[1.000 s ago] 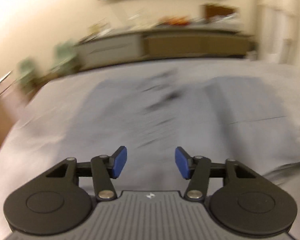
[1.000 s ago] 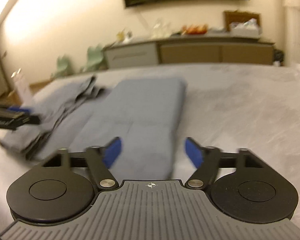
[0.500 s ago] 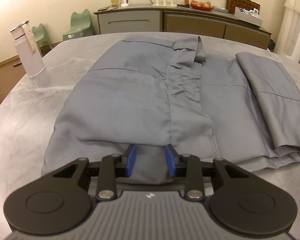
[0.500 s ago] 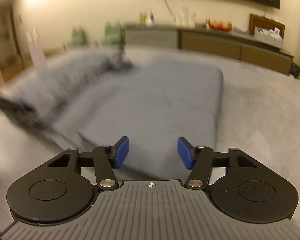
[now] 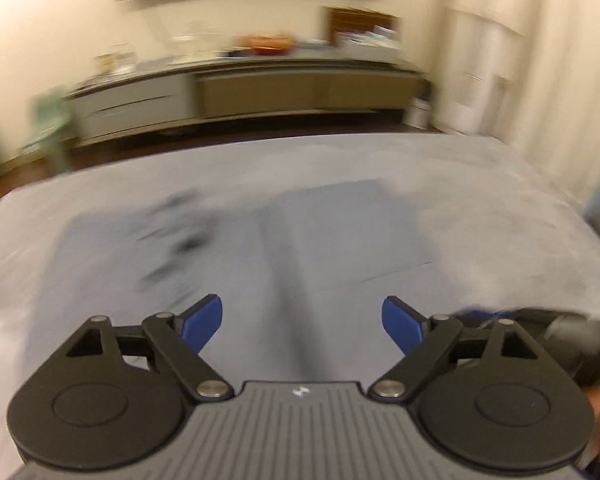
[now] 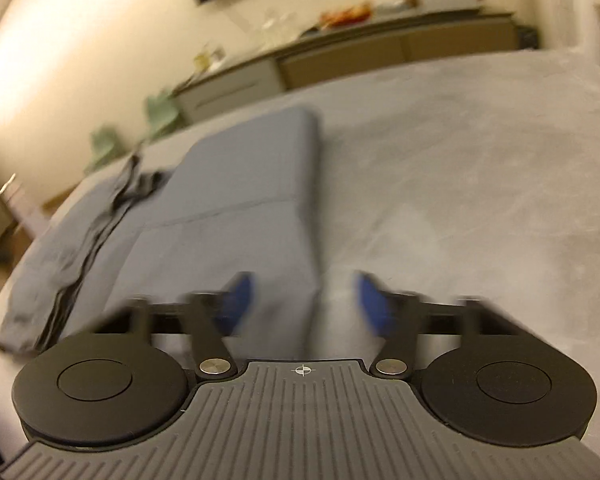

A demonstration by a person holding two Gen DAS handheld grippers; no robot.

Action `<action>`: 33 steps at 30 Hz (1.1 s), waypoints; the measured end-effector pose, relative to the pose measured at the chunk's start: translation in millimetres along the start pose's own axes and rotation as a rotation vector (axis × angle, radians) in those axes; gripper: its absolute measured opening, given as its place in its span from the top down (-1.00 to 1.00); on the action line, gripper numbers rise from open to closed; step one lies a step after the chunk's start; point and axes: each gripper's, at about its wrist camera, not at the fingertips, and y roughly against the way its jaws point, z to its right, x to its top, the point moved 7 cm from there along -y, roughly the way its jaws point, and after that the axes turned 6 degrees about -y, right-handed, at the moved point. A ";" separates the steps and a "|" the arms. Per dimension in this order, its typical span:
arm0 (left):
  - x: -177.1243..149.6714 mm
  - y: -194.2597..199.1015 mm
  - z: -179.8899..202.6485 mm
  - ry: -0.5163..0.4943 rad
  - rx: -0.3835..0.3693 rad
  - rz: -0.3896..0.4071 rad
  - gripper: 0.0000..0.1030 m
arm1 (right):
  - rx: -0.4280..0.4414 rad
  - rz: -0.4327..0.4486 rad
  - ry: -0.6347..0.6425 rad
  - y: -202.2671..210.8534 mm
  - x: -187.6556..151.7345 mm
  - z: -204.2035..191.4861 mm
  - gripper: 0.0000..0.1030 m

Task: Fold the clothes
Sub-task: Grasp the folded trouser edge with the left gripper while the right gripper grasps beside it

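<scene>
Grey shirt is lying limp, light and floppy on the tabletop; its folded right edge suits pinching. Right tool is closing around that edge, not yet pressing; left tool is opening wide, empty.

The left hand-held gripper hangs above the grey garment, its blue-padded jaws opening wide with nothing between them. The blurred garment lies spread across the counter, reaching toward its left edge and well short of its far edge.
</scene>
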 end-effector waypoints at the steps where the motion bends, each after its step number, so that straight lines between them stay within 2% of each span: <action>1: 16.9 -20.0 20.2 -0.036 -0.025 -0.034 -0.75 | 0.002 0.021 0.022 2.1 0.0 -5.2 0.76; 2: 33.6 -40.7 40.5 -0.073 -0.050 -0.070 -0.74 | 0.011 0.053 0.055 6.4 1.2 -12.7 0.81; 5: 65.1 -98.8 83.7 -0.170 -0.018 -0.167 -0.74 | 0.052 0.140 0.159 20.9 5.3 -36.8 0.83; 6: 67.1 -114.1 91.8 -0.202 -0.008 -0.204 -0.73 | 0.062 0.161 0.194 25.3 4.8 -43.5 0.83; 7: 68.3 -128.9 99.2 -0.234 0.001 -0.242 -0.63 | 0.071 0.180 0.228 28.8 3.8 -49.6 0.83; 8: 65.1 -140.2 102.7 -0.283 0.028 -0.276 -0.19 | 0.081 0.195 0.257 31.7 2.3 -55.1 0.83; 9: 61.5 -151.1 105.7 -0.333 0.058 -0.310 0.09 | 0.092 0.206 0.279 33.7 1.0 -59.0 0.83; 10: 58.4 -155.6 106.3 -0.346 0.054 -0.329 0.50 | 0.097 0.212 0.292 34.1 0.3 -60.4 0.83; 11: 55.3 -159.3 106.7 -0.355 0.047 -0.347 0.61 | 0.098 0.216 0.301 33.9 -0.3 -60.9 0.83; 12: 54.7 -159.2 103.5 -0.337 0.037 -0.346 0.62 | 0.090 0.221 0.297 31.8 -0.1 -59.2 0.78; 14: 54.0 -158.1 96.6 -0.296 0.016 -0.339 0.68 | 0.047 0.238 0.247 26.9 1.7 -48.8 -0.04; 15: 56.7 -158.3 94.7 -0.262 0.001 -0.334 0.69 | 0.033 0.232 0.231 22.3 2.1 -46.2 -0.75; 16: 59.7 -158.5 93.1 -0.226 -0.014 -0.329 0.71 | 0.033 0.221 0.223 16.8 1.7 -45.2 -0.86; 17: 62.0 -156.5 95.6 -0.204 -0.031 -0.318 0.72 | 0.032 0.189 0.223 10.1 -0.1 -43.8 -0.79; 18: 64.2 -154.2 98.5 -0.185 -0.049 -0.307 0.72 | 0.030 0.143 0.227 2.8 -2.9 -41.9 -0.48; 19: 66.5 -151.8 101.4 -0.165 -0.067 -0.296 0.73 | 0.031 0.097 0.213 -3.8 -4.8 -38.8 -0.05; 20: 70.2 -148.2 104.1 -0.144 -0.091 -0.279 0.74 | 0.042 0.060 0.187 -7.5 -5.0 -35.7 0.18; 21: 74.0 -144.3 106.6 -0.123 -0.116 -0.260 0.74 | 0.038 0.053 0.173 -5.5 -1.9 -33.5 0.61; 22: 79.1 -135.9 105.1 -0.093 -0.153 -0.236 0.74 | 0.024 0.059 0.169 -0.9 3.0 -31.6 0.71; 24: 89.4 -119.3 97.8 -0.031 -0.227 -0.184 0.74 | -0.006 0.109 0.172 15.2 15.2 -33.0 0.75; 27: 95.7 -83.3 61.5 0.053 -0.321 -0.088 0.74 | -0.024 0.197 0.226 40.9 31.0 -54.1 0.79; 31: 62.6 -31.7 -36.2 0.167 -0.343 0.023 0.74 | -0.011 0.304 0.402 65.0 37.7 -120.1 0.80; 33: 45.6 -5.6 -86.0 0.224 -0.352 0.079 0.74 | 0.022 0.311 0.509 62.8 30.3 -168.1 0.81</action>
